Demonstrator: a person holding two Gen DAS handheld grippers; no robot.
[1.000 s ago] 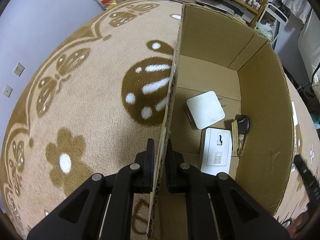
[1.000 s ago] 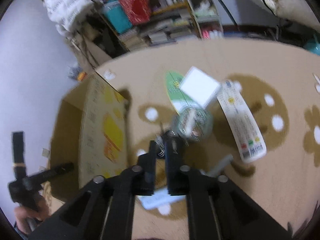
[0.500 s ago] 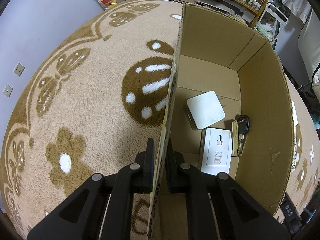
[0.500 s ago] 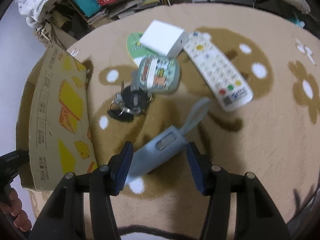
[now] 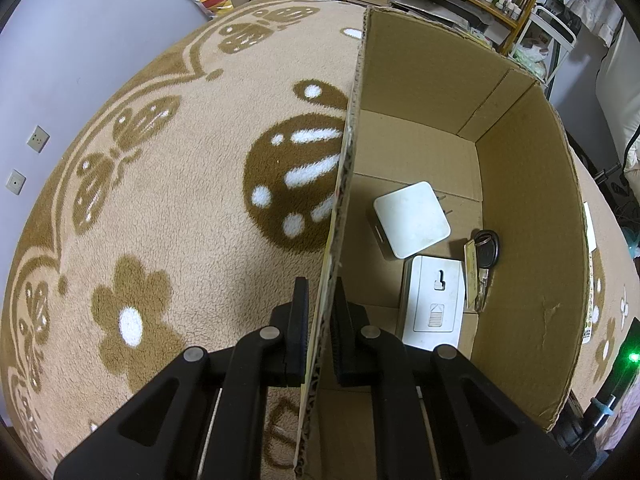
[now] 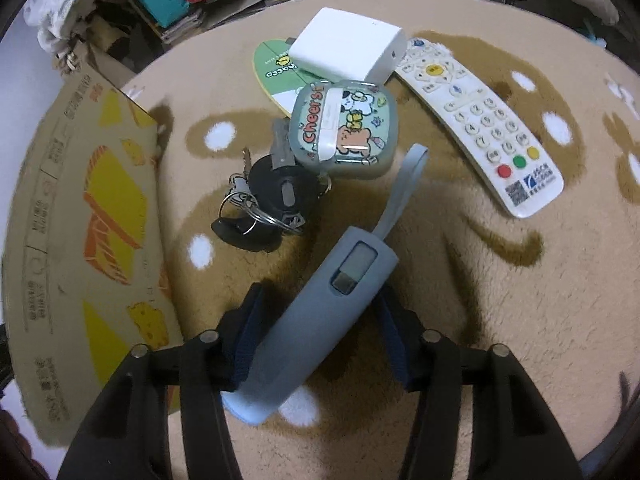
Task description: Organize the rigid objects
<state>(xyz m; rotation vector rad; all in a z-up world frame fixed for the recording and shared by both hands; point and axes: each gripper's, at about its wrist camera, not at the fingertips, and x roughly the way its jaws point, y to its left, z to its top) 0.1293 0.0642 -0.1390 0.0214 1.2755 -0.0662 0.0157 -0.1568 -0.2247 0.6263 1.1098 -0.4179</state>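
Fingers (image 5: 301, 328) of the left gripper (image 5: 320, 332) are pressed together on the near wall of the cardboard box (image 5: 520, 200), one finger outside and one inside, so the wall edge is pinched between the pads. Inside this box, on its floor, lie a white square adapter (image 5: 412, 219), a flat white device (image 5: 434, 306) just beside it and closer to the gripper, and a black key fob (image 5: 486, 250) with a tag, near the far side wall. The box stands on a beige carpet (image 5: 160, 200) with brown flower and ladybird shapes. The right gripper (image 6: 320, 336) has its blue-padded fingers (image 6: 246, 336) spread on both sides of a grey-blue silicone case (image 6: 320, 320) with a strap, which lies tilted on the carpet to the right of the box; the jaws have just been closing, and whether the pads already touch the case I cannot tell for sure, a gap seems to remain on the right side. Beyond the case, further from the box wall, are a bunch of black keys (image 6: 272, 200), a small earphone case with cartoon stickers (image 6: 344, 132), a white charger block (image 6: 346, 56) lying on a green oval card (image 6: 276, 76), and a long white remote control (image 6: 480, 128) at the far right.
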